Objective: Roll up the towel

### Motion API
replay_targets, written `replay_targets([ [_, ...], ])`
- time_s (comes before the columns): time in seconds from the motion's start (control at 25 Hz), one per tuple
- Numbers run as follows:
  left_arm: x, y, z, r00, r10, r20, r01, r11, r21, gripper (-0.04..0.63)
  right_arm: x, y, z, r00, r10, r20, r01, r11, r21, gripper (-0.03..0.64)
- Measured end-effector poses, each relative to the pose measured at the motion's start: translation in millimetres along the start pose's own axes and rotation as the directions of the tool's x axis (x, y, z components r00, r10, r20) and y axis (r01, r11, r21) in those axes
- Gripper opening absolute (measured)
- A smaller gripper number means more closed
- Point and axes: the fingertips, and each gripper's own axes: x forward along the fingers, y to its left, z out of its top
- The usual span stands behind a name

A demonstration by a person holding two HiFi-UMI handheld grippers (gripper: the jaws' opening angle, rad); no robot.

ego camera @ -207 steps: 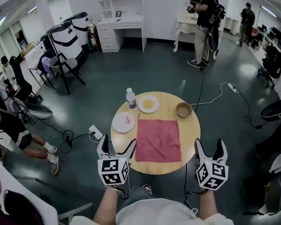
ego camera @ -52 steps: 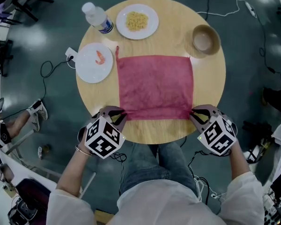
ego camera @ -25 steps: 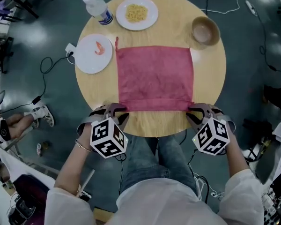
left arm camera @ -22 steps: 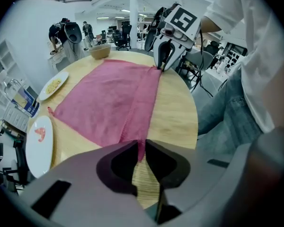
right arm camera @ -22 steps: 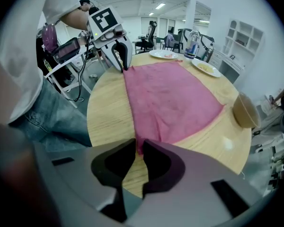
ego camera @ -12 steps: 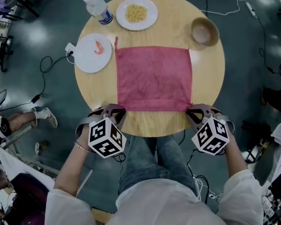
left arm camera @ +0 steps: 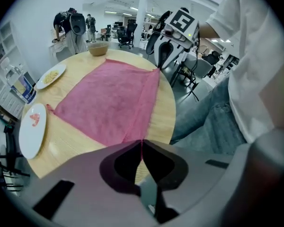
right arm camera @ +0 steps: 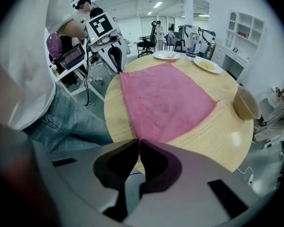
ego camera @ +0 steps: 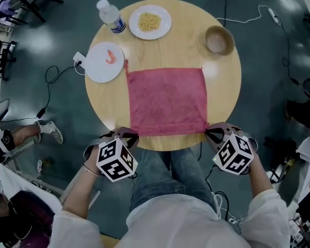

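Note:
A pink-red towel [ego camera: 165, 99] lies spread on the round wooden table [ego camera: 223, 89], with a narrow folded strip along its near edge. My left gripper [ego camera: 128, 134] is shut on the towel's near left corner, and the cloth [left arm camera: 113, 103] runs out from between the pads of this gripper [left arm camera: 141, 143]. My right gripper [ego camera: 209, 133] is shut on the near right corner. In the right gripper view the towel [right arm camera: 165, 103] fans out from the pinched tips of that gripper [right arm camera: 138, 142]. Both corners are held just above the table's near rim.
At the far side of the table stand a water bottle [ego camera: 109, 15], a plate of yellow food [ego camera: 150, 22], a plate with a shrimp [ego camera: 105, 62] and a bowl [ego camera: 219, 40]. Cables and a white adapter [ego camera: 78, 58] lie on the floor. The person's legs are under the near edge.
Both grippers have closed onto the towel's near corners and lifted them a little off the table. The towel's far part has not moved.

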Motion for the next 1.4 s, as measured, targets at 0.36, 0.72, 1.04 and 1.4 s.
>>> replay_targets([
  [0.36,-6,32,8,1.000,0.010,0.000,-0.010,0.996,-0.093,0.018,-5,-27,11,1.000,-0.004,0.002,0.004,1.000,0.009,0.015],
  [0.72,4,59,8,1.000,0.020,-0.016,-0.022,0.990,-0.138,0.018,4,-56,19,1.000,-0.005,0.009,0.005,1.000,0.026,0.015],
  [1.04,10,67,9,0.999,0.039,-0.018,-0.042,0.987,-0.152,0.020,15,-66,18,1.000,-0.023,-0.009,0.024,0.999,0.025,0.017],
  [1.4,-1,68,8,0.994,0.103,0.031,-0.096,0.980,-0.177,0.035,5,-67,20,0.995,-0.101,0.024,0.100,0.994,0.050,0.032],
])
